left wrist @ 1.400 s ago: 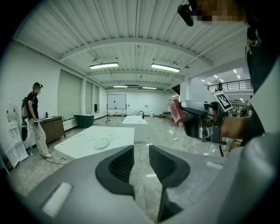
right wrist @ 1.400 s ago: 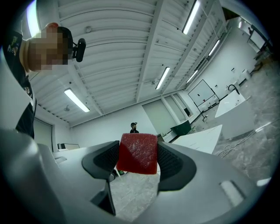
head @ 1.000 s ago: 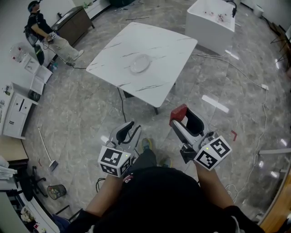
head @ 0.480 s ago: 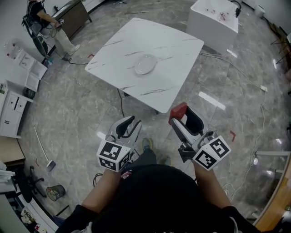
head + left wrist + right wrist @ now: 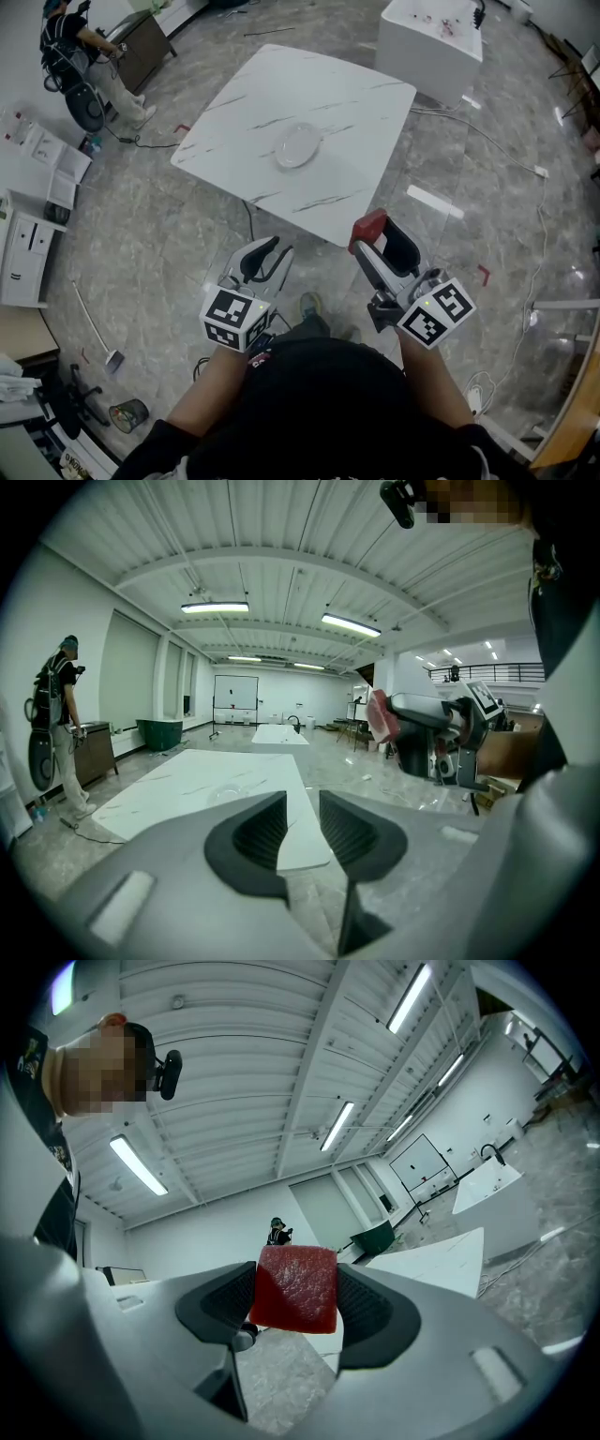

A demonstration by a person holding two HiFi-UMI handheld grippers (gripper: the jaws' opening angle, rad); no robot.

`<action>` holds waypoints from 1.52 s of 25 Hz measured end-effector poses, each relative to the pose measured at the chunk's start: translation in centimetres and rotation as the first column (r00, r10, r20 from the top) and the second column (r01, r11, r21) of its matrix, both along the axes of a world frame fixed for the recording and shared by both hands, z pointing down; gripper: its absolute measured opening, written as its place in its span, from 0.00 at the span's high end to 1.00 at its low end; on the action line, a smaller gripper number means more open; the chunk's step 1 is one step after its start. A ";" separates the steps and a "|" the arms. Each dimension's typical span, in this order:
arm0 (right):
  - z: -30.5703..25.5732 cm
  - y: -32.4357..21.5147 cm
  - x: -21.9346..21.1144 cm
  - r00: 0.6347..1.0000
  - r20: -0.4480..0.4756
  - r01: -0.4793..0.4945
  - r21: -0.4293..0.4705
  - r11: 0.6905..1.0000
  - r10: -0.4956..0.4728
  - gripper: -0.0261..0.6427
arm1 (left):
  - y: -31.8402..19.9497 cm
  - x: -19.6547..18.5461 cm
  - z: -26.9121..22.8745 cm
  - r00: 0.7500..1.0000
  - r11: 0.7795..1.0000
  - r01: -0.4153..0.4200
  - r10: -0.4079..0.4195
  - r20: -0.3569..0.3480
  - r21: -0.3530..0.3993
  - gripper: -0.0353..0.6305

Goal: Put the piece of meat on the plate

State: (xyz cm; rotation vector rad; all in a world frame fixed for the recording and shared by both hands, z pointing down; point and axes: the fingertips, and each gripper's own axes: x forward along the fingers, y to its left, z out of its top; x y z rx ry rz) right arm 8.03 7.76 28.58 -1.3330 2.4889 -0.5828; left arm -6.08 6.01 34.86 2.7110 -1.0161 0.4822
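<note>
A red square piece of meat (image 5: 295, 1288) sits clamped between the jaws of my right gripper (image 5: 297, 1302), which is shut on it. From the head view the meat (image 5: 369, 227) shows at the tip of the right gripper (image 5: 373, 236), held over the floor short of the white marble table (image 5: 347, 103). A clear round plate (image 5: 298, 147) lies near the table's middle. My left gripper (image 5: 262, 261) hangs beside it, also over the floor. Its jaws stand drawn together with only a thin slit and nothing in it (image 5: 302, 829). The plate (image 5: 228, 793) is faint ahead on the table.
A white block-shaped counter (image 5: 431, 37) stands beyond the table at upper right. A person (image 5: 70, 42) stands by a dark desk at far left. White cabinets (image 5: 28, 234) line the left wall. Cables (image 5: 487, 141) trail over the grey stone floor.
The table and plate have drifted lower and nearer in the head view as I step toward them. Both grippers keep the same pose, the meat still clamped.
</note>
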 end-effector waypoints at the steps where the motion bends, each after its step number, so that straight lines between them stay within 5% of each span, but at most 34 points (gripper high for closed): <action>1: -0.1 -0.3 -0.1 1.000 0.002 -0.006 0.001 1.000 0.006 0.53 | -0.3 -0.1 0.0 1.000 1.000 -0.004 0.004 0.001 0.000 0.62; 25: 1.2 -6.8 -5.0 0.999 -0.017 -0.048 -0.040 0.998 0.048 0.53 | -7.2 -5.9 0.8 0.999 0.999 -0.034 0.034 -0.016 -0.016 0.62; 38: 2.3 -8.6 -5.5 0.999 -0.042 -0.032 -0.078 0.996 0.028 0.53 | -8.8 -5.1 1.2 0.999 0.999 -0.042 0.041 -0.034 -0.025 0.62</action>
